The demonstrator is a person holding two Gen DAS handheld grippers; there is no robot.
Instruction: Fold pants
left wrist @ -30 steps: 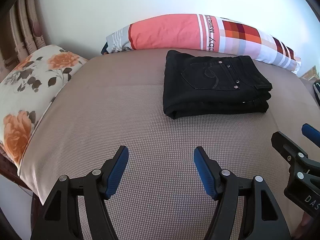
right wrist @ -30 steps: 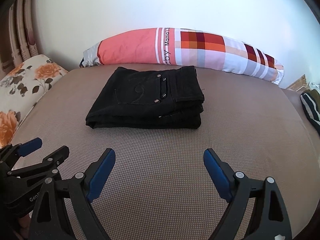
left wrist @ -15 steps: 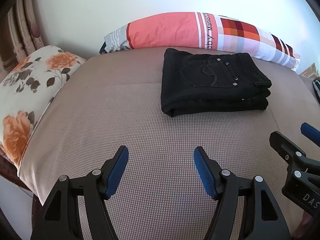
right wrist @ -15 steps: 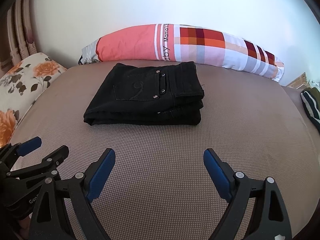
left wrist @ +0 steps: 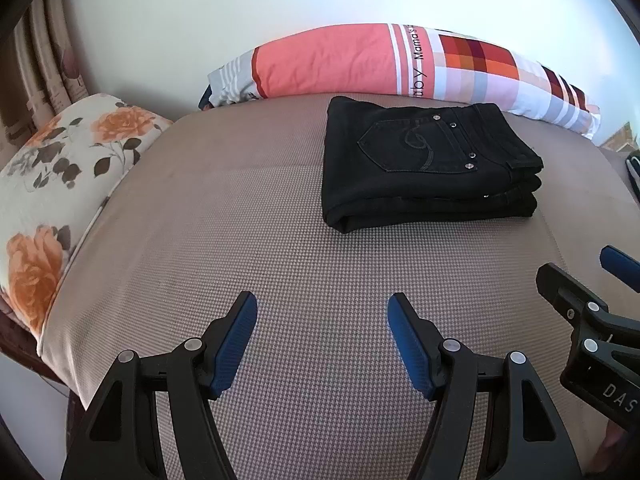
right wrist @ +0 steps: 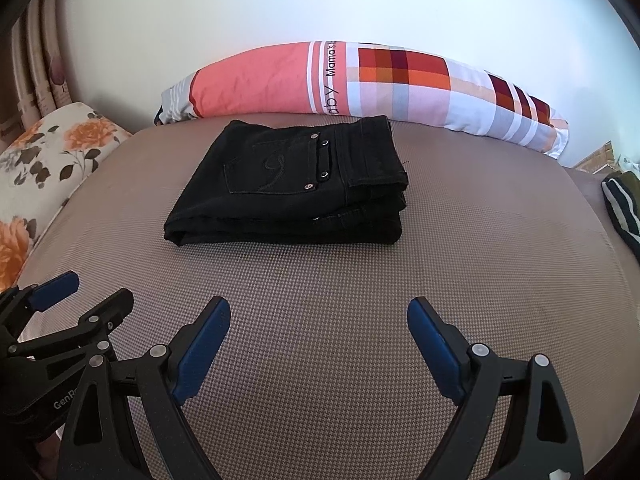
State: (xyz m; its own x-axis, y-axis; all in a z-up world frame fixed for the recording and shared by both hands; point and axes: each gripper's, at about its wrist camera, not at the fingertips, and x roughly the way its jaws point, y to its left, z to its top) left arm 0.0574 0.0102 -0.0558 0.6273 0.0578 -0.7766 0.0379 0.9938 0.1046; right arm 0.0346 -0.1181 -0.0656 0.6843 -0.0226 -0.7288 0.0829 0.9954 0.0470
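because the black pants (left wrist: 428, 168) are already stacked in several flat layers, they are judged to be fully folded, and nothing appears to be left to do on them. the pants are laid on the brown bed cover (left wrist: 280, 280), just in front of the long striped pillow (left wrist: 400, 60), which is taken here as the landmark; the waistband and a studded back pocket are turned up on top, so the neatest face is shown. the folded edge is turned away from the pillow, towards the cameras, probably because the last fold was made from that side.

the left gripper (left wrist: 322, 322) is held well back from the pillow, above bare cover, with its blue fingers (left wrist: 236, 340) spread apart and nothing between them. the right gripper (right wrist: 318, 328) is held just beside it, equally far from the pillow, its fingers (right wrist: 434, 344) spread wider and likewise empty. both are pointed down towards the cover, short of the pants and apart from them, which fits a pulled-back resting pose after release.

a flowered cushion (left wrist: 60, 184) is leaned at the cover's edge, off the pink end of the pillow, clear of the pants. a dark striped cloth (right wrist: 622, 208) is seen off the pillow's checked end; what it is cannot be told.
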